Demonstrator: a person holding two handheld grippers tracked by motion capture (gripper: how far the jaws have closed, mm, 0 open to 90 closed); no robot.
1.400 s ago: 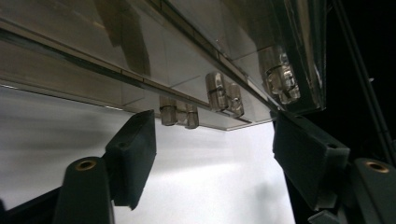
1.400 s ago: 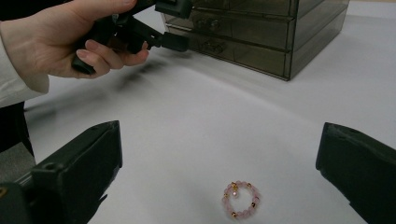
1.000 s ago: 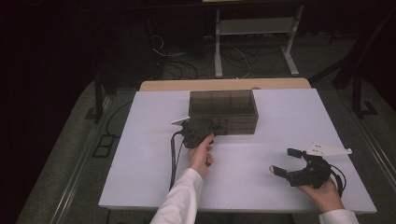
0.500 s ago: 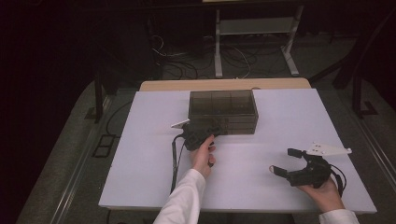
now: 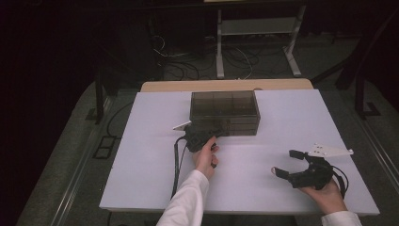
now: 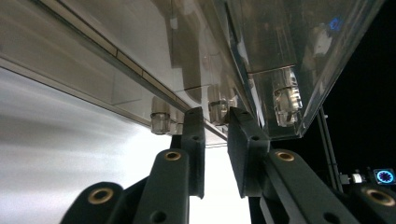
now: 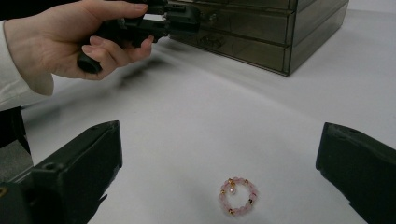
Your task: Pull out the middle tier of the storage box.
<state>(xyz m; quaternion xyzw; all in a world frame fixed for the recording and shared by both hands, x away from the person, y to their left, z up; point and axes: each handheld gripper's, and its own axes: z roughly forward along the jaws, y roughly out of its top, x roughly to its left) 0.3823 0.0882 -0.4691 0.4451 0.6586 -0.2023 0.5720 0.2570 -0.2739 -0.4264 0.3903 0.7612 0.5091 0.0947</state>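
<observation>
A smoky clear drawer box (image 5: 225,112) stands at the middle back of the white table (image 5: 141,155). My left gripper (image 5: 212,133) is pushed up against the lower front of the drawer box (image 6: 140,51). Its jaws have just been closing, and the left gripper (image 6: 215,117) now pinches a small clear drawer knob (image 6: 218,111). Near the table's front right my right gripper (image 5: 287,162) rests open. Between its wide jaws a small pink bead bracelet (image 7: 237,196) lies flat on the table, untouched. The right gripper view also takes in the left hand (image 7: 70,37) and the box (image 7: 261,28).
A second clear knob (image 6: 160,122) sits just left of the gripped one. The left gripper's cable (image 5: 176,165) trails to the front table edge. Beyond the table are a wooden board (image 5: 226,85), floor cables and a metal stand (image 5: 256,28).
</observation>
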